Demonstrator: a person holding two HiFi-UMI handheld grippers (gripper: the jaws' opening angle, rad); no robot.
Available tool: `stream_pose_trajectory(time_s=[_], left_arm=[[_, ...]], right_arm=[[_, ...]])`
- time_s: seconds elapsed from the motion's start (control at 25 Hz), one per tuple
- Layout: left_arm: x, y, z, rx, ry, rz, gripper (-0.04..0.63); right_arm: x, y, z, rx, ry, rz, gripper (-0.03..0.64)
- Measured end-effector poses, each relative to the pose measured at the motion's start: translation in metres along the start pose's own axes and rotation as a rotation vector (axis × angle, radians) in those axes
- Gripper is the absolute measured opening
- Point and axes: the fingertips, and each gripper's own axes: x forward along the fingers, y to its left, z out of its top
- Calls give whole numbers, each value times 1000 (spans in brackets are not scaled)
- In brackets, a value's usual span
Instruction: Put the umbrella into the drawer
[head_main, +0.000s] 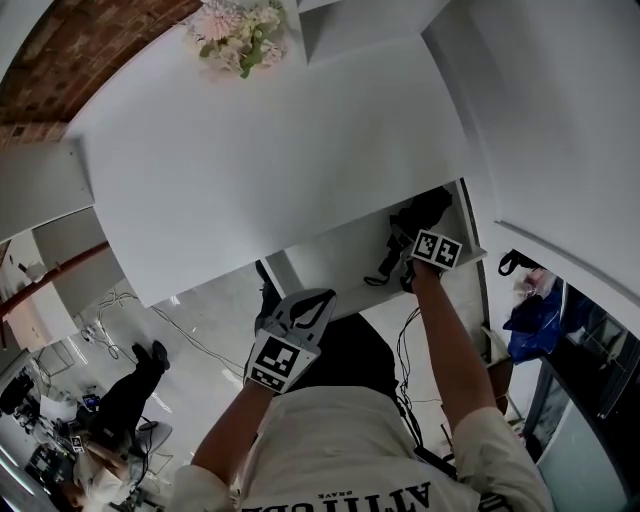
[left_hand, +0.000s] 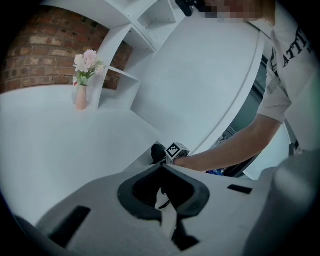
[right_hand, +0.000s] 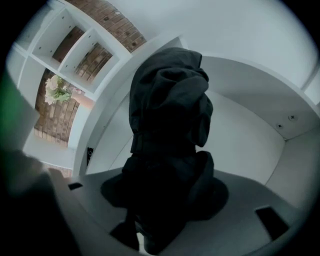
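Looking at 2 grippers here, only 1 of them doing real work.

Clamped on the folded black umbrella (right_hand: 167, 110) with the right gripper (head_main: 415, 245): jaws spread wide and pressing on the bunched fabric from both sides, with the bundle sticking out ahead of the pads. Makes sense to grab the fat middle, probably to stop the floppy canopy from sliding out.

Held nose-down inside the open drawer (head_main: 330, 258), up at the right-hand end, close to the side wall. Can't tell whether resting on the drawer floor or hanging just above it. Tilted that steeply presumably to duck under the cabinet top (head_main: 260, 150) sitting over the back of the drawer.

Also spotting what looks like a strap (head_main: 385, 270) dangling loose toward the front edge. Worth watching for a snag when shutting things up.

As for the left gripper (left_hand: 162, 169): parked low near the drawer's front edge, well apart from the umbrella, tips pinched together with nothing between them. Guessing kept there ready to push the front closed afterwards.

Vase of flowers (left_hand: 81, 95) sitting way off at the far end of the top, so no bother.

Judging by all that, nearly done: just needs letting go and backing the right hand out.
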Motion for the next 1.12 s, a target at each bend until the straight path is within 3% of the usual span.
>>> stream_pose_trajectory(time_s=[0.52,1.12], left_arm=[[-1,1,-16,-18,24,36,26],[-39,-7,6,54,-59,84,28]], right_arm=[[12,-18,-2,-35,66,-57,272],[-68,5,6,-119,-54,-26,278]])
